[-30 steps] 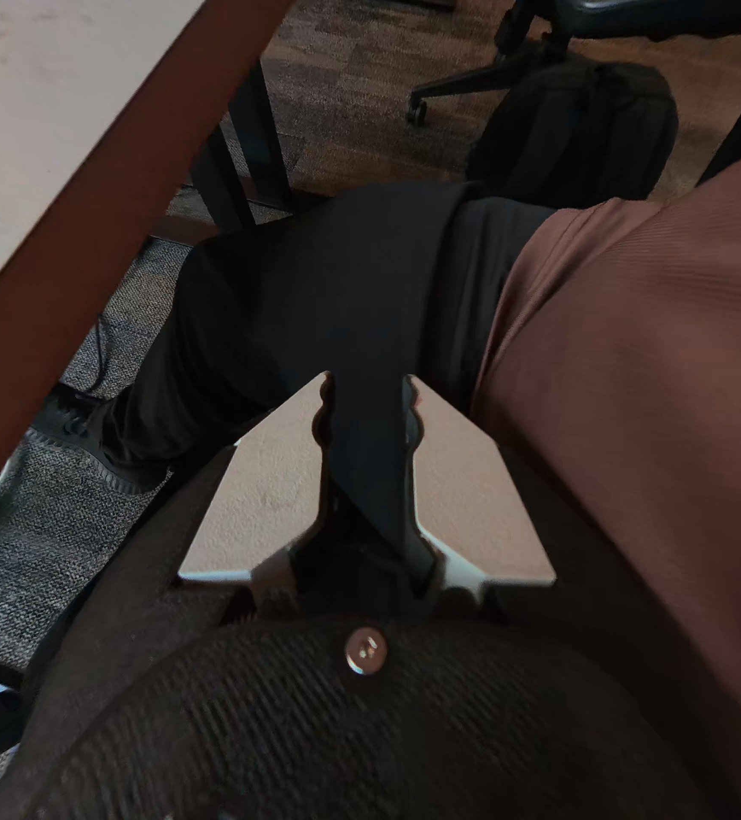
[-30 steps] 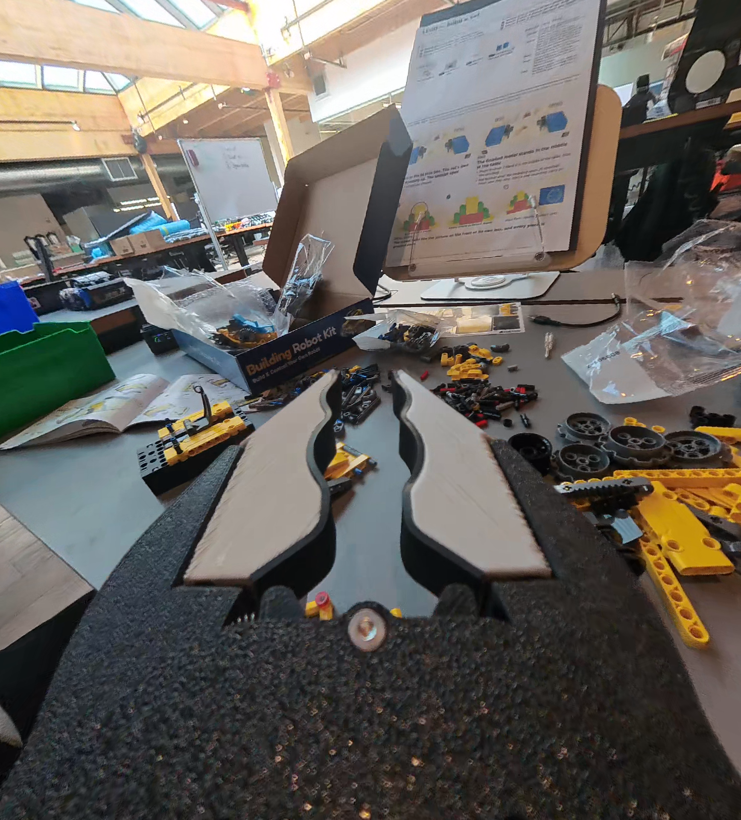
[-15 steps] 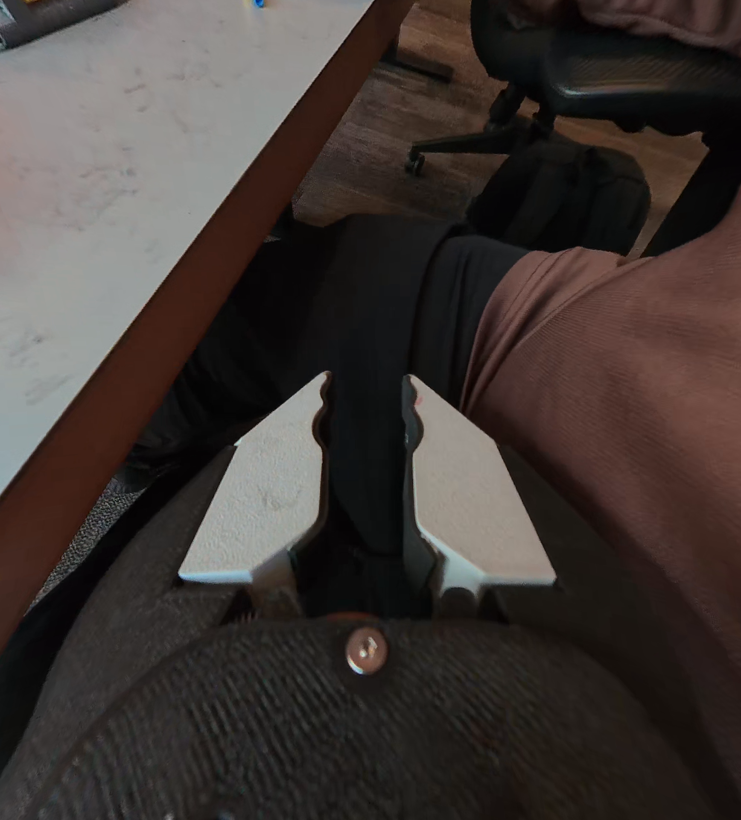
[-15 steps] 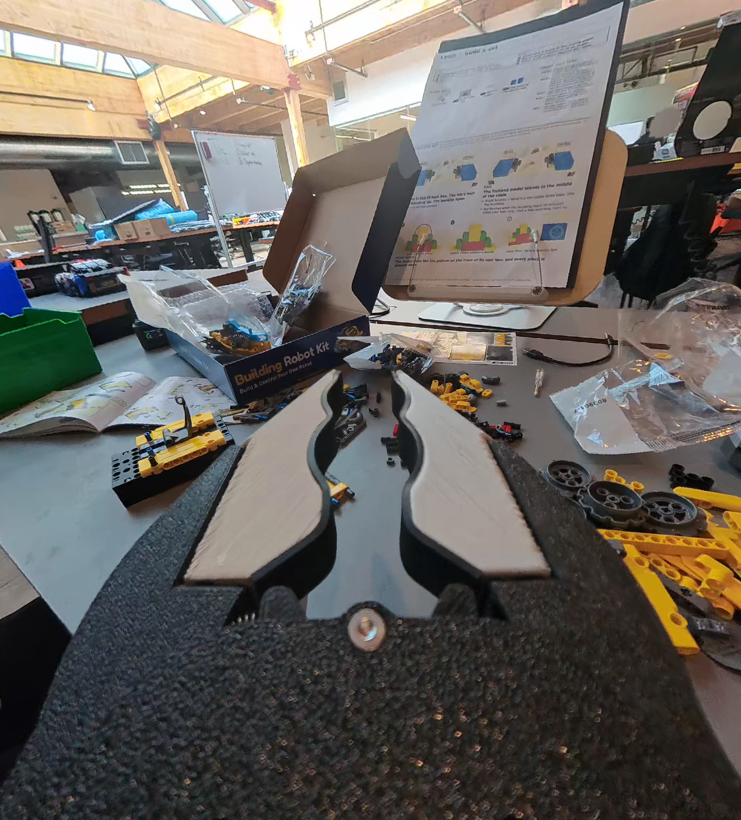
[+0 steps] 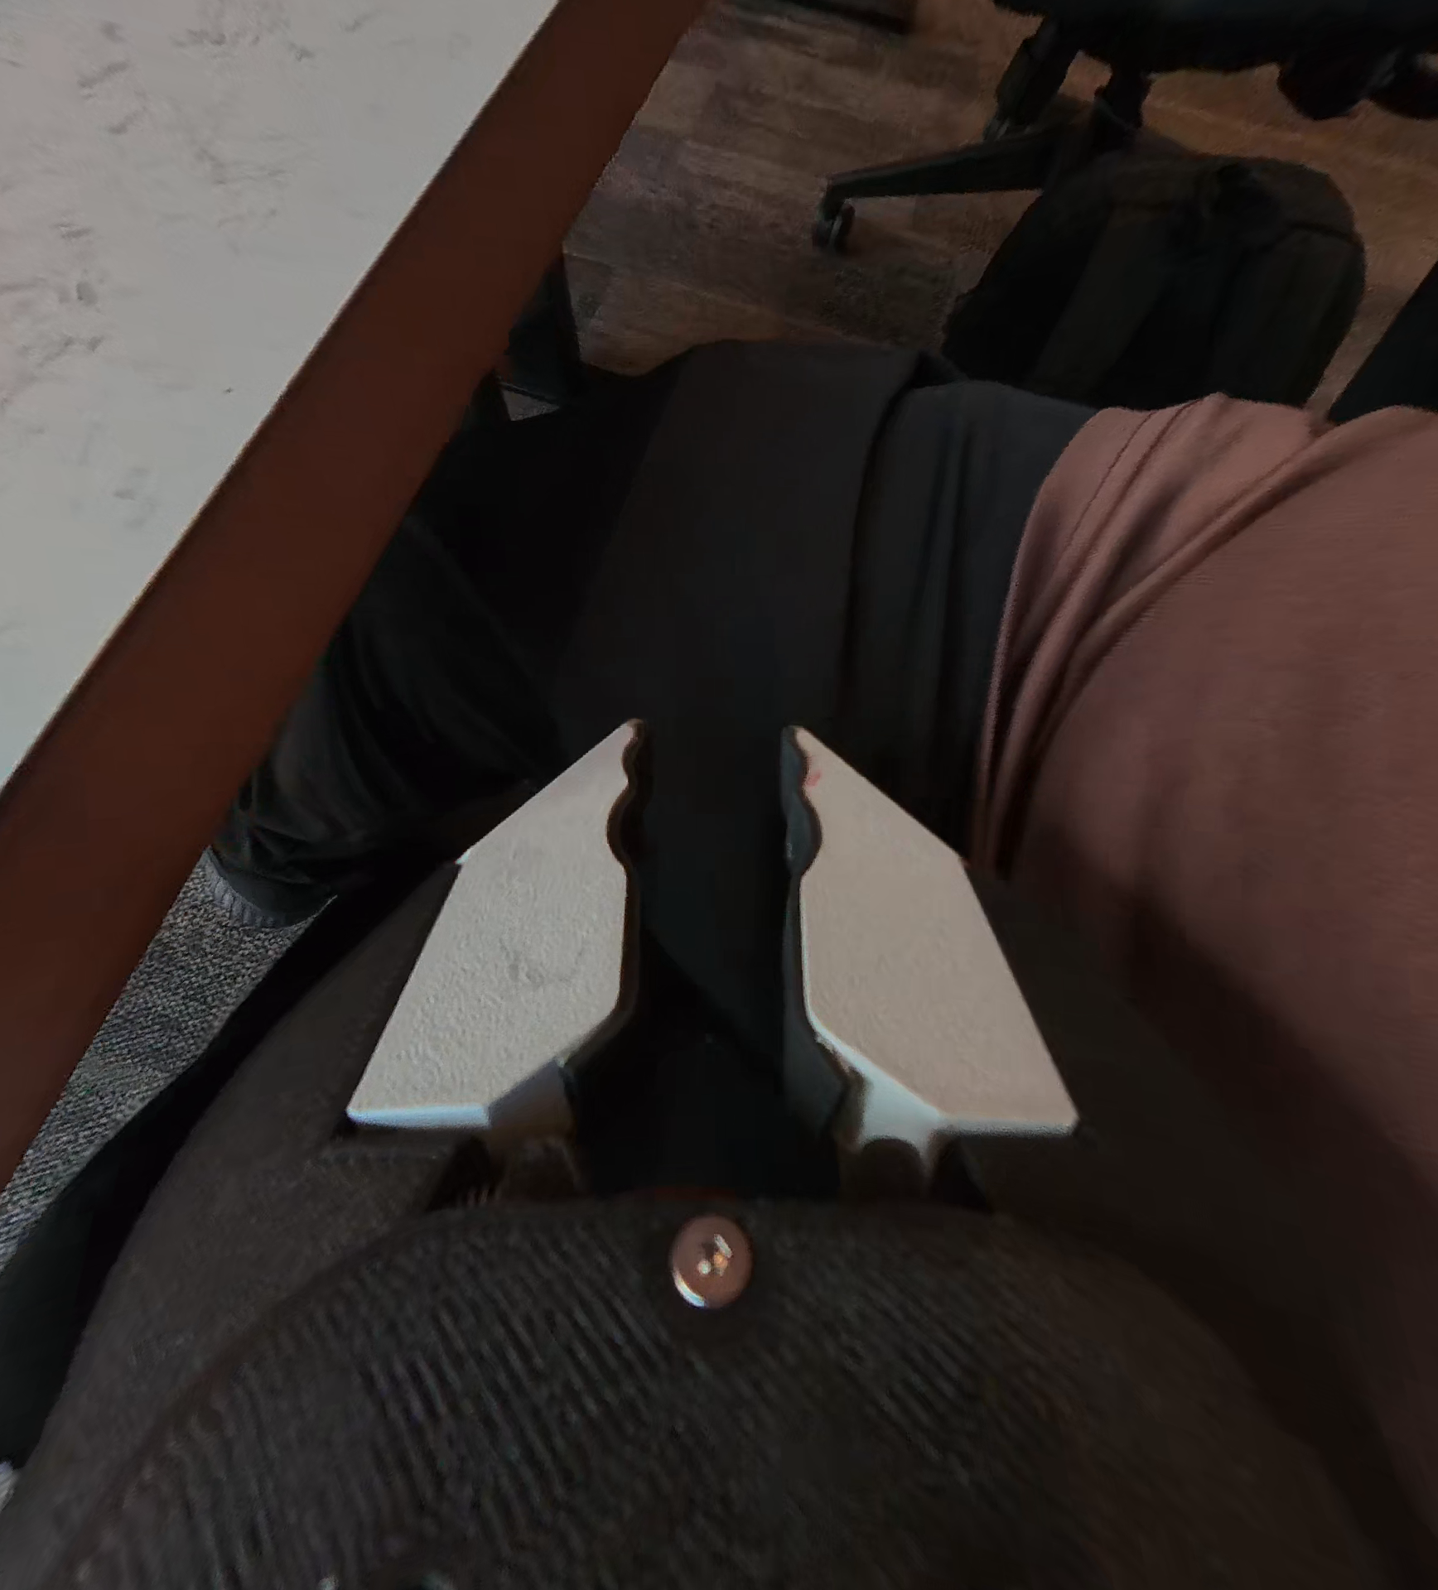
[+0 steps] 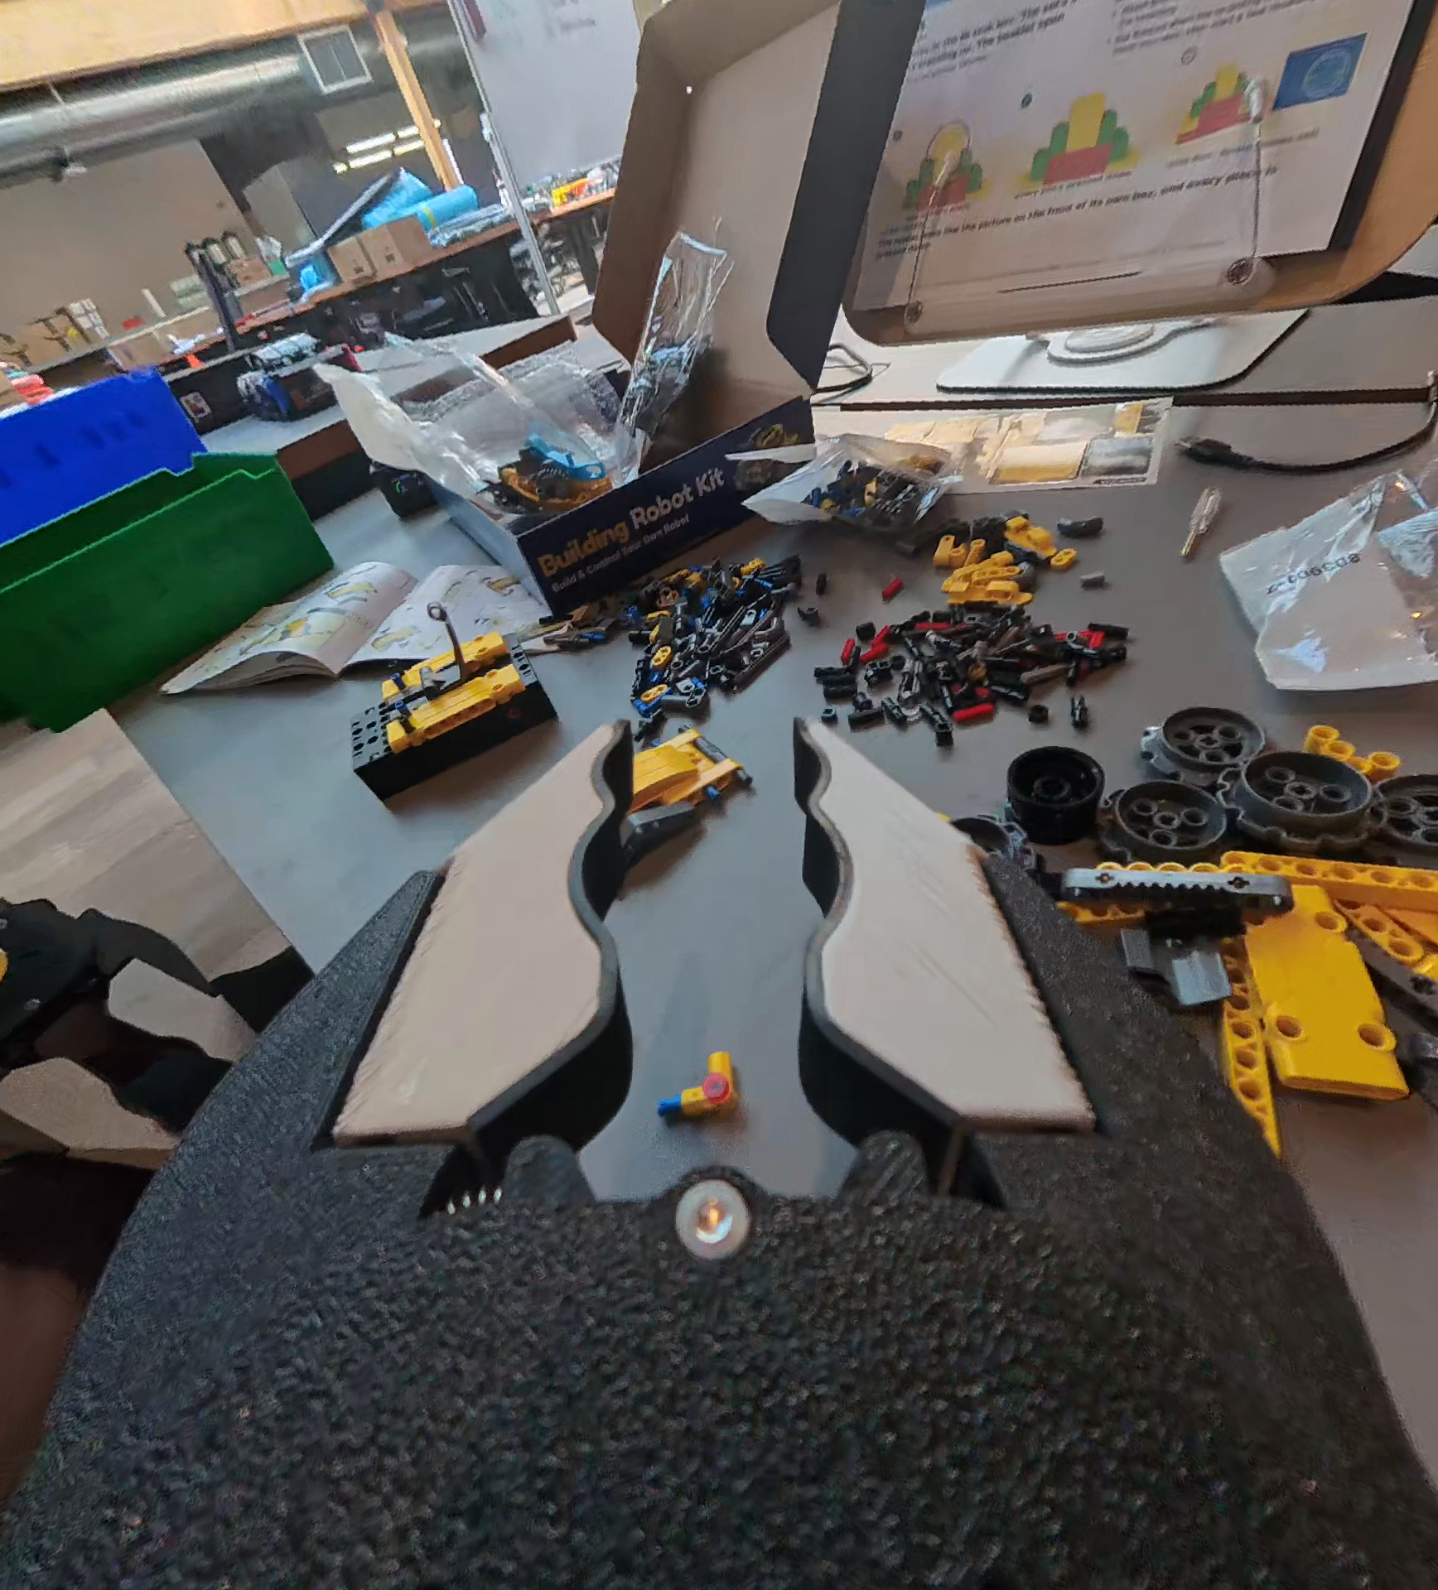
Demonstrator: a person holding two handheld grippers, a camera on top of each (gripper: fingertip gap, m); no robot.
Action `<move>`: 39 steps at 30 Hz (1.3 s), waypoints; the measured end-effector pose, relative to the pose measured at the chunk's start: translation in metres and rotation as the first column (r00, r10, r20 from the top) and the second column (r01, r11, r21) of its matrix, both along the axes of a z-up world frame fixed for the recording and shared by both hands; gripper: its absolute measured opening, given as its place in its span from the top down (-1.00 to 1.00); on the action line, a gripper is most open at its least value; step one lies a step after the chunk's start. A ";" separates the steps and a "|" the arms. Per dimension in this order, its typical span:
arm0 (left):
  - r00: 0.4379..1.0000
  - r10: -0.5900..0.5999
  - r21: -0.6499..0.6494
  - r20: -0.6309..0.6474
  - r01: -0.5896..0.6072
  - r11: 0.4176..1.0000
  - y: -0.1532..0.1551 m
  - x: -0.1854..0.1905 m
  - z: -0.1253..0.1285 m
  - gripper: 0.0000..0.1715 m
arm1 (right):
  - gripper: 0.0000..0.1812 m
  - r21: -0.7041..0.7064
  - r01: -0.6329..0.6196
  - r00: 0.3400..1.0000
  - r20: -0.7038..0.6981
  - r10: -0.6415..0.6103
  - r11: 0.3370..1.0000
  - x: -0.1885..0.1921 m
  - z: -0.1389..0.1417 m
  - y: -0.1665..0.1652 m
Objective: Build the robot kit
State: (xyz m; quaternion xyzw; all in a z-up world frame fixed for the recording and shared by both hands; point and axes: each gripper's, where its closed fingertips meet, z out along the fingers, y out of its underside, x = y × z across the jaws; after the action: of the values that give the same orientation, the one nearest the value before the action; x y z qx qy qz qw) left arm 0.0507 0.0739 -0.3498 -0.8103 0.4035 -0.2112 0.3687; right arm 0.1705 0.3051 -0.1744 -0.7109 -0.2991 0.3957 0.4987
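- Left gripper (image 5: 711, 740): fingers parted by a narrow gap, nothing between them. It points down past the table edge (image 5: 285, 551), which runs diagonally across the left of the frame.
- Behind the gap: a seated person's black trousers (image 5: 741, 533). Brown shirt (image 5: 1215, 774) fills the right side.
- Top right of that view: black backpack (image 5: 1172, 275) on the floor, office chair base (image 5: 956, 163) just beside it. Grey carpet at lower left.
- Right gripper (image 6: 711, 740): fingers apart by a moderate gap, holding nothing, above the grey table (image 6: 268, 774).
- Seen through the gap, near its base: small yellow-blue-red connector piece (image 6: 698, 1097) lying on the table. Can't tell whether the fingers touch the table.
- Just beyond the left fingertip: small yellow sub-assembly (image 6: 681, 770), partly hidden by that finger.
- Left of centre: black base with yellow beams (image 6: 449, 714), open instruction booklet (image 6: 354, 619) behind it.
- Centre: two heaps of small pins, a black/blue pile (image 6: 698, 637) and a black/red pile (image 6: 965, 671); yellow connectors (image 6: 991, 568) farther back.
- Right: black wheel hubs (image 6: 1301, 791) in a cluster, yellow beams (image 6: 1318, 989) in a heap below them.
- Upper centre: open kit box (image 6: 664, 525) with plastic bags inside. Upper right: printed sheet on a stand (image 6: 1129, 155). Far right: clear bags (image 6: 1387, 585).
- Left edge: green bin (image 6: 122, 585), blue bin (image 6: 53, 456) behind it.
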 end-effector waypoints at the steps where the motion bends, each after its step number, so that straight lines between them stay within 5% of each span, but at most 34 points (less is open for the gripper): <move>1: 1.000 0.002 0.004 -0.013 -0.002 1.000 0.000 -0.002 -0.001 0.69 | 0.61 0.006 -0.001 1.000 0.020 0.001 1.000 0.000 -0.002 -0.005; 7: 0.999 0.026 0.028 -0.043 -0.025 0.999 -0.003 -0.009 0.000 0.69 | 0.63 0.025 -0.046 0.973 0.227 0.039 0.999 -0.004 -0.029 -0.052; 14: 0.998 0.000 0.017 -0.056 0.001 1.000 -0.011 -0.001 -0.005 0.70 | 0.70 0.114 -0.088 0.851 0.525 0.015 0.990 -0.005 -0.074 -0.071; 29: 0.999 0.006 -0.041 0.037 -0.004 0.999 -0.008 -0.003 0.003 0.70 | 0.71 0.225 -0.174 0.746 0.665 -0.021 0.959 -0.014 -0.089 -0.057; 39: 0.999 0.017 -0.058 0.038 -0.014 0.998 -0.007 -0.006 0.000 0.70 | 0.74 0.179 -0.130 0.857 0.515 0.020 0.975 -0.014 -0.074 -0.050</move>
State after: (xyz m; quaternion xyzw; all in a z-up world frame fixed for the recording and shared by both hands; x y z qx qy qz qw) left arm 0.0444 0.0669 -0.3494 -0.8195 0.3838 -0.2353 0.3546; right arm 0.1563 0.2550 -0.2482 -0.7218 -0.4875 0.1795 0.4574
